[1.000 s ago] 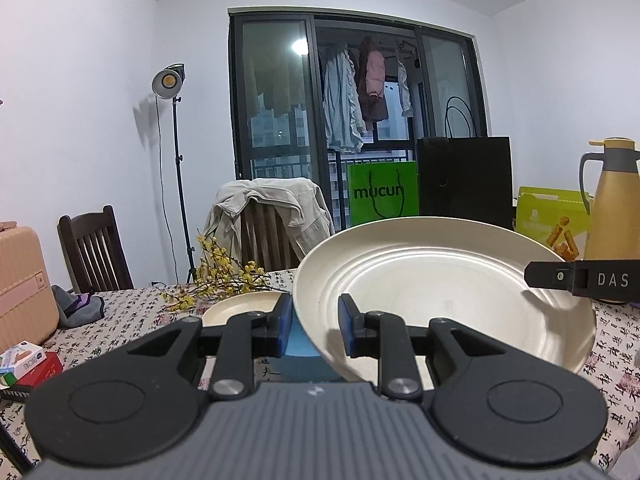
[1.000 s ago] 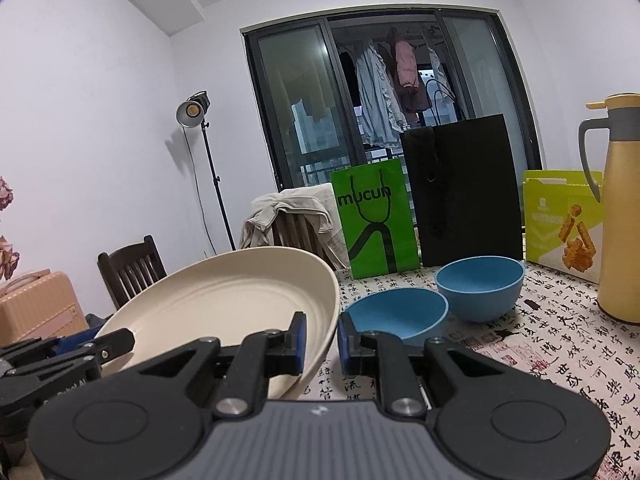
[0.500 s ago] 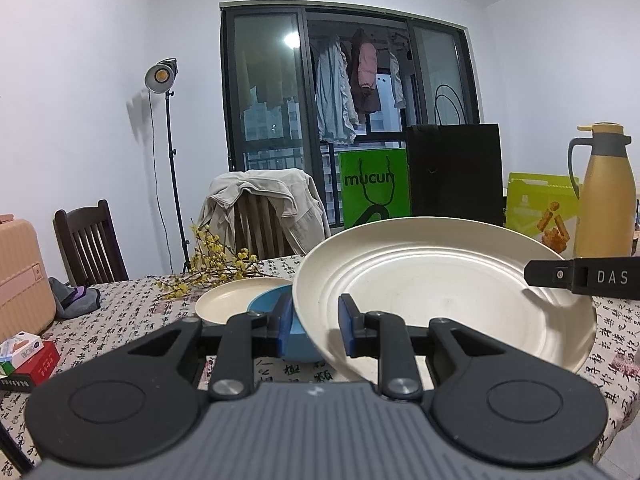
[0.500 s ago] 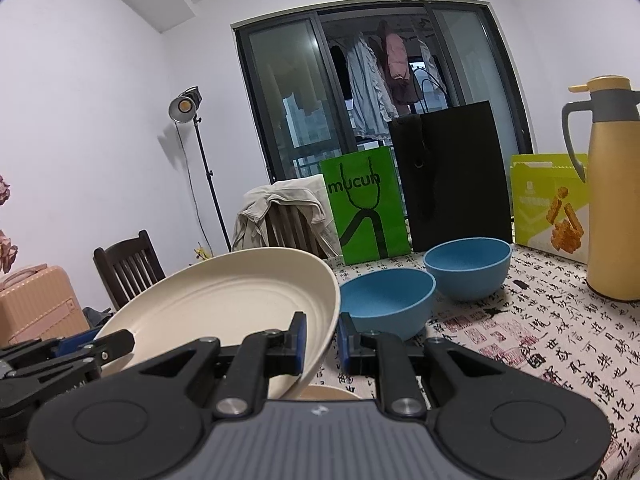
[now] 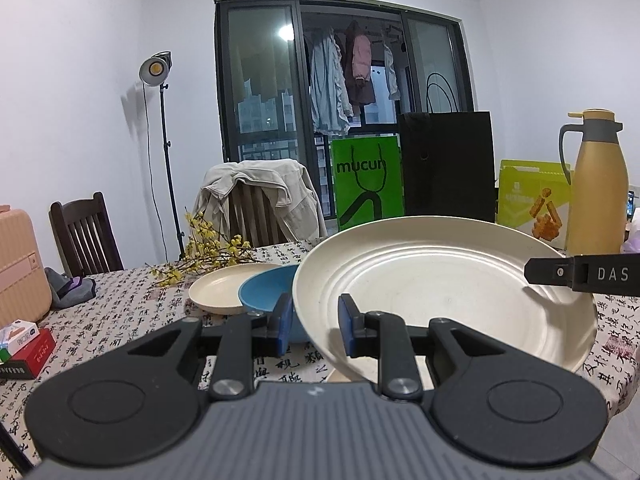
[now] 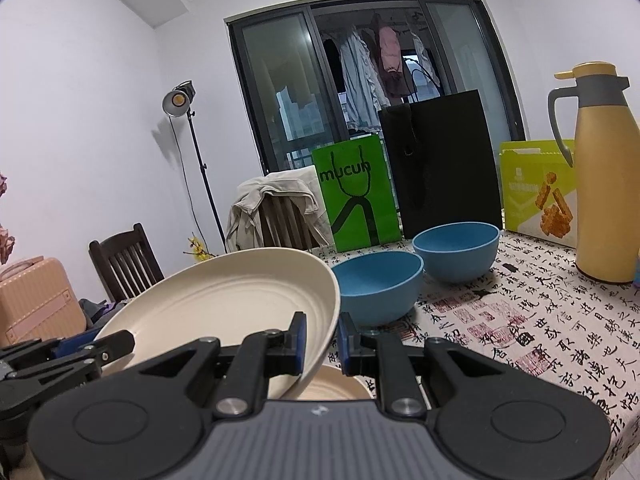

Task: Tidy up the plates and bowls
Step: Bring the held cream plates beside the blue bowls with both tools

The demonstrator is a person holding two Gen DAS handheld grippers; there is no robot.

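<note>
left gripper [image 5: 311, 322]: pinching cream plate [image 5: 440, 280] rim | right gripper [image 6: 322, 342]: pinching opposite rim | plate above table's near edge, over another plate [image 6: 332, 384], likely for stacking

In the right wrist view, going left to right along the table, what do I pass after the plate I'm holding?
Held cream plate → nearer blue bowl → farther blue bowl → yellow thermos jug. The green bag, black bag and snack box stand behind this row, so I leave them out.
</note>
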